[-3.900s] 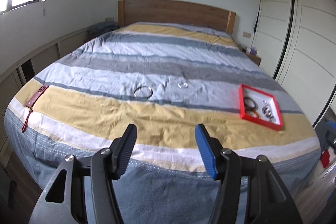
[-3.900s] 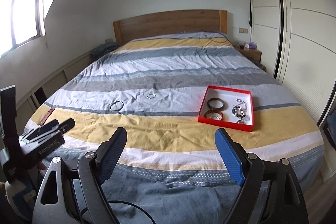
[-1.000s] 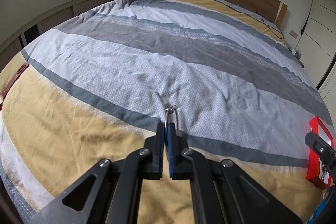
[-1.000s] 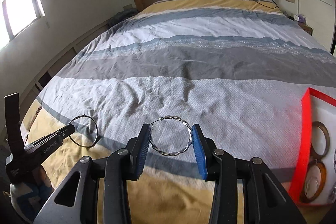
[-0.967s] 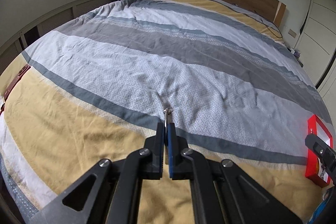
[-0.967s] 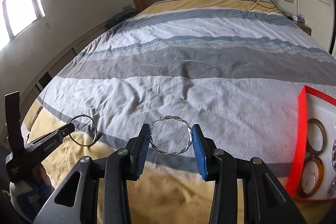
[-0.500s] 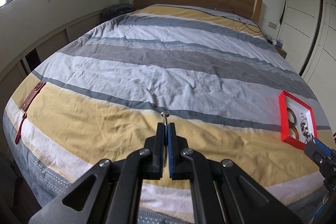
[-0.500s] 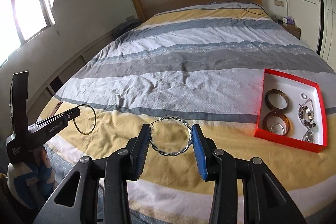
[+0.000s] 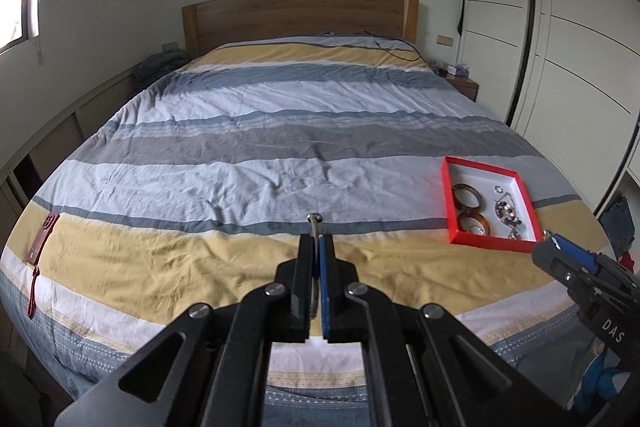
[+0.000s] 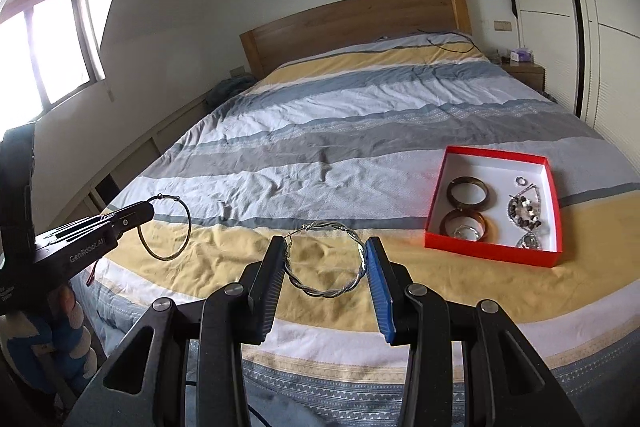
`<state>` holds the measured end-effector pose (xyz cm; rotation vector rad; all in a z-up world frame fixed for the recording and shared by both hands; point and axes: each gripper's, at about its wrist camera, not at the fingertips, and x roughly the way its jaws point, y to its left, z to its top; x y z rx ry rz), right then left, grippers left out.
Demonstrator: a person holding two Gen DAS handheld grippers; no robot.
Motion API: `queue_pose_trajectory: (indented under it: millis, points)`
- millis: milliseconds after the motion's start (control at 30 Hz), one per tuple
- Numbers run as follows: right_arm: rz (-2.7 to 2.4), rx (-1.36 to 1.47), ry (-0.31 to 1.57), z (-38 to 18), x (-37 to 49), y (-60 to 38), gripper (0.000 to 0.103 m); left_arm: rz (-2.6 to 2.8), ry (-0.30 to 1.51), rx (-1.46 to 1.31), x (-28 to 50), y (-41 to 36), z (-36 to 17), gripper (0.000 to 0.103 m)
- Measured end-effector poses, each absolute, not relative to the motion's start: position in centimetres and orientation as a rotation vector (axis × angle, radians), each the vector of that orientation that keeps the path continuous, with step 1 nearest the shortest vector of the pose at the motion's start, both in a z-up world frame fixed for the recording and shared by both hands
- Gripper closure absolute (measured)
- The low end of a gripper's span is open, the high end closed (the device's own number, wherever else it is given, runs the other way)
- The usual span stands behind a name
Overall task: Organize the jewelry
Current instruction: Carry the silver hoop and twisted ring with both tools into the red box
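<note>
Carrying: left gripper (image 9: 315,247) is pinching a thin hoop (image 10: 165,227), right gripper (image 10: 326,261) clasping a twisted hoop (image 10: 326,269); next, lowering both into the red tray (image 10: 490,249).

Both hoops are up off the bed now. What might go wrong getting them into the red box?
The right claw holds the twisted hoop only across its width, so it may spring out. The left claw pinches the thin hoop at one edge; it may swing. The red box already holds bangles; hoops could snag.

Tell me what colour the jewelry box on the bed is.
The jewelry box is red outside and white inside, clearest in the right wrist view.
</note>
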<state>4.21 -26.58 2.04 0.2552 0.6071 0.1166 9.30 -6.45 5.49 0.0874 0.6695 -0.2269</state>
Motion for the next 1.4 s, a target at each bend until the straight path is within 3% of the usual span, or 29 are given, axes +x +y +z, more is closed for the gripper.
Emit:
queue_pose_trajectory:
  millis: [833,1400]
  points:
    - [-0.206,0.351,0.703,-5.1,7.0,-45.3,0.063,-0.579,0.779,0.271,16.3,-29.8,-0.3,0.101]
    - [-0.192,0.312,0.800,-10.3,17.0,-48.2,0.063,-0.685,0.837,0.259,24.6,-36.7,-5.6,0.100]
